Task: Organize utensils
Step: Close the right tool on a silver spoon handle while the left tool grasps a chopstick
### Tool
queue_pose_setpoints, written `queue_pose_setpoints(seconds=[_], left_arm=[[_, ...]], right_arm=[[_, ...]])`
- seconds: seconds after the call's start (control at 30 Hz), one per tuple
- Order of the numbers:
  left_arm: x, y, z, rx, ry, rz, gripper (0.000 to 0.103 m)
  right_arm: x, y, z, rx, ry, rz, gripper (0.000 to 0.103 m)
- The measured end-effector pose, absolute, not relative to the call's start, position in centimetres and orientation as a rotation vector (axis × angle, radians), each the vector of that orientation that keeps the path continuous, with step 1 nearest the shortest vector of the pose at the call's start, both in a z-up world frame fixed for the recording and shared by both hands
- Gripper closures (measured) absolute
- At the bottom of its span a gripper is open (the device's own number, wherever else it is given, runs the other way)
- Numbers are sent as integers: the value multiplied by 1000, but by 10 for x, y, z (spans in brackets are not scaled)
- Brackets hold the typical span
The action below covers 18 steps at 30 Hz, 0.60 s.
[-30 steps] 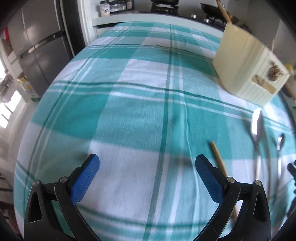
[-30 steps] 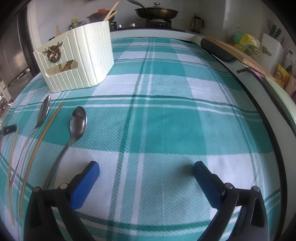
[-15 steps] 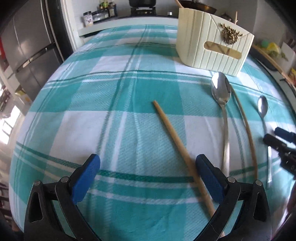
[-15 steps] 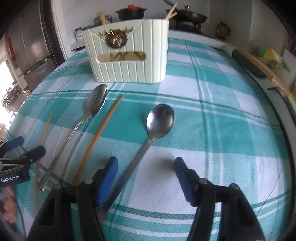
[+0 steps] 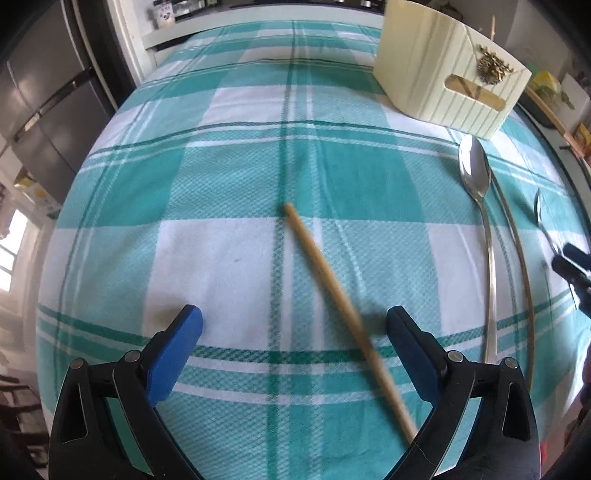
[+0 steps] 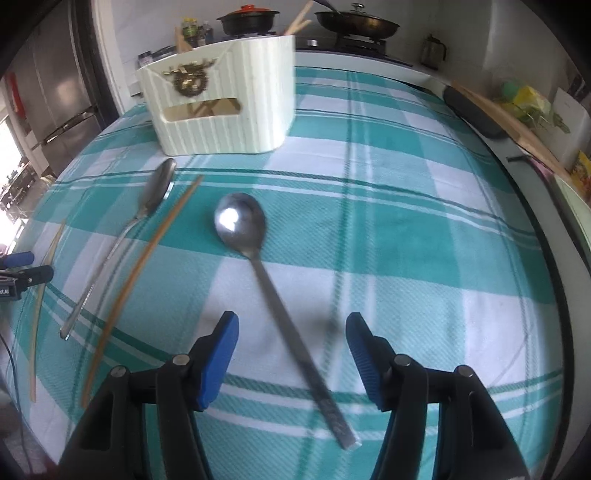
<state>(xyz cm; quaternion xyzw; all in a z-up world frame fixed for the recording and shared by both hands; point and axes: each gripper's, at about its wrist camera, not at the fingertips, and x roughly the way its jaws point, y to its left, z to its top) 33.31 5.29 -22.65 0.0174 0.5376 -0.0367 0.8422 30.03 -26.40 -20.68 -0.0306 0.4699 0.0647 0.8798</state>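
Note:
A wooden chopstick (image 5: 332,295) lies slanted on the teal plaid cloth (image 5: 221,177), passing between the jaws of my open left gripper (image 5: 294,314) close to the right finger. A large steel spoon (image 6: 240,221) lies bowl up; its handle runs between the jaws of my right gripper (image 6: 291,325), which stand partly apart without pressing on it. Further left lie a second spoon (image 6: 159,188) and a thin chopstick (image 6: 147,258). The cream ribbed utensil holder (image 6: 229,110) stands behind them with sticks inside.
The left gripper's tips (image 6: 22,269) show at the left edge of the right wrist view. A stove with pans (image 6: 354,26) sits beyond the table's far end. A cutting board (image 6: 517,125) lies along the right side, and a fridge (image 5: 44,92) stands at the left.
Both grippers swung toward the utensils. The chopstick now lies between the left jaws and the spoon handle between the right jaws. The right jaws have narrowed from wide open.

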Motion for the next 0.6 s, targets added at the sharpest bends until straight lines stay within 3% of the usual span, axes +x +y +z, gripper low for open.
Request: queue_pose_setpoints(seconds=[0.17,0.27,0.3,0.33,0.37,0.4,0.43,0.6], left_arm=[[337,40,-225,30,1141,-69,12],[345,37,-223,7,1130,-43,22],[349,35,-221,4,1119,-45,33],[351,32,-219,7,1110,-48,52],[353,28,-217,13,1100,-52,62],[356,24,-216,24,1093,-59,86],[358,23,-216,22,1087,-78,96],[352,33,-205,-52,999,-186,98]], right_arm=[[333,-248,-211,-78,949,207,41],[348,-243,-212,-105,957,258,40],[351,-241,-212,-124,950,266,42],[352,-237,-212,-150,944,264,52],[353,-236,-211,-165,934,255,67],[355,-236,-211,-153,938,255,67],[356,-239,-210,-123,937,257,67],[341,-259,-194,-15,887,251,67]])
